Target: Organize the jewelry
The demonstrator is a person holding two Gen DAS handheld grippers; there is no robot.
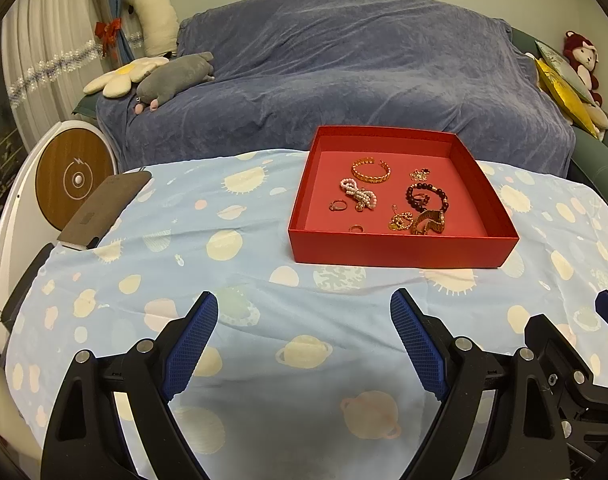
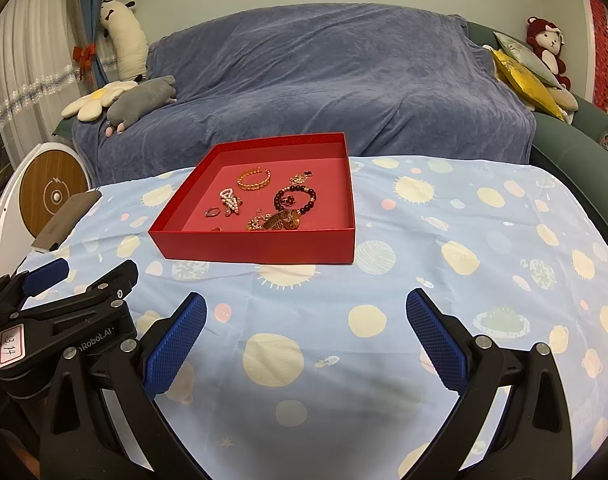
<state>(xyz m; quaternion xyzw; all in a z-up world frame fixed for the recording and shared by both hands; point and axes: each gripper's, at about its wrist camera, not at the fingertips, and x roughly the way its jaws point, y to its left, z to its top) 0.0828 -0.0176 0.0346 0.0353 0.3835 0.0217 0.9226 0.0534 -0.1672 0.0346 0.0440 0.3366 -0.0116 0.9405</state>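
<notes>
Both grippers, left gripper (image 1: 304,340) and right gripper (image 2: 306,338), hover with jaws wide, empty | jewelry all in red box (image 1: 400,246) mid-bench | sorting looks done or unstarted | next: reach in for gold bangle (image 1: 371,171)

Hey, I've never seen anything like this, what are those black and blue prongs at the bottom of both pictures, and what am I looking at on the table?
Those prongs are two hand-held grippers; a person holds one in each hand. Each picture comes from a camera mounted on one gripper, looking forward along its fingers. The left gripper and the right gripper are both open and hold nothing. Ahead, on a blue tablecloth printed with planets, sits a red box. Inside it lie a gold bracelet, a pearl bow, a dark bead bracelet, a small ring and other gold pieces.
</notes>
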